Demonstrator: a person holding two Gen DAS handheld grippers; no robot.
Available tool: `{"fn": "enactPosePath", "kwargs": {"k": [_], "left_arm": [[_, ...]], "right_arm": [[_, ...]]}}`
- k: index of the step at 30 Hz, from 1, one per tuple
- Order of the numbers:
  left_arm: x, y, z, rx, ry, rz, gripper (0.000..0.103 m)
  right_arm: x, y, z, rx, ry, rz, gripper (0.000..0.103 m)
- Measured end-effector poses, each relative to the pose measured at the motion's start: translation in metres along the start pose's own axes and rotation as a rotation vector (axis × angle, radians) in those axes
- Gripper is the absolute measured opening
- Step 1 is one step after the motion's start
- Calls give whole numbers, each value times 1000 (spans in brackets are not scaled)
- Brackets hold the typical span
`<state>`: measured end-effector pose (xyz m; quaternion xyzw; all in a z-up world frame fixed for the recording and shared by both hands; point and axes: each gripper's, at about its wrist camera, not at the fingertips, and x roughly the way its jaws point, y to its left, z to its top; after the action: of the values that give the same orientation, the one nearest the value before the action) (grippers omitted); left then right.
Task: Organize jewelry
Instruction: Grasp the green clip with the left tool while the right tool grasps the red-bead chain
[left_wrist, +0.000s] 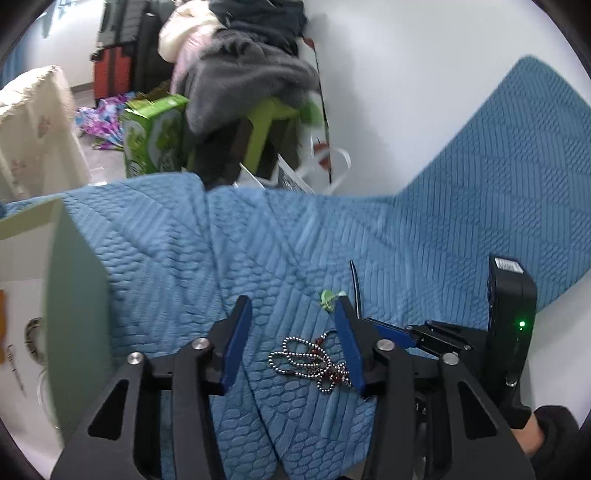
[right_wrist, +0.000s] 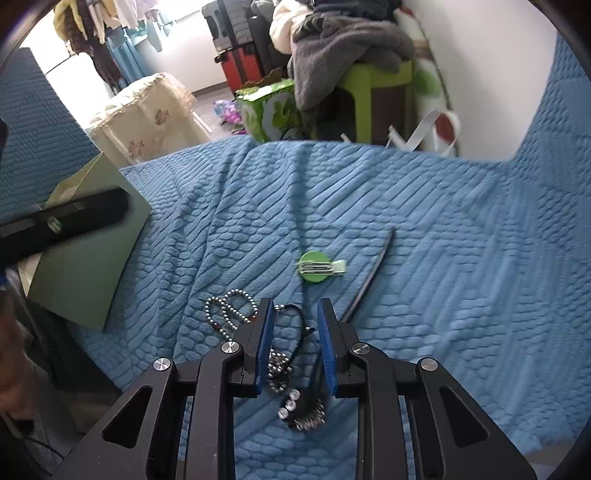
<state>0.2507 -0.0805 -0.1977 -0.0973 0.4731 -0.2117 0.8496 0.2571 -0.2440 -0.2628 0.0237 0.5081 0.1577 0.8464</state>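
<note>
Silver bead chain (left_wrist: 310, 356) lies heaped on blue quilt (left_wrist: 258, 254), between our spread left gripper (left_wrist: 291, 314) fingers; right gripper (right_wrist: 295, 310), jaws parted, straddles black bracelet (right_wrist: 295, 321); green clip (right_wrist: 317, 271) beyond.

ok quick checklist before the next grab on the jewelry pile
1. Left gripper open over the bead chain: ok.
2. Right gripper open, nothing clamped: ok.
3. Chain free of other pieces: not ok, it lies tangled with a black beaded strand.
4. Grippers apart from each other: not ok, both crowd the same pile.
5. Green box ready to receive: cannot tell, its inside is hidden.
6. Green hair clip clear of the pile: ok.
</note>
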Motion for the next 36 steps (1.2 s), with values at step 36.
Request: {"fn": "enactPosePath", "kwargs": {"k": [36], "left_arm": [[119,-51,4,387,218,-8,30]], "right_arm": [[-3,-30,-21,109,27,-32,0]]}}
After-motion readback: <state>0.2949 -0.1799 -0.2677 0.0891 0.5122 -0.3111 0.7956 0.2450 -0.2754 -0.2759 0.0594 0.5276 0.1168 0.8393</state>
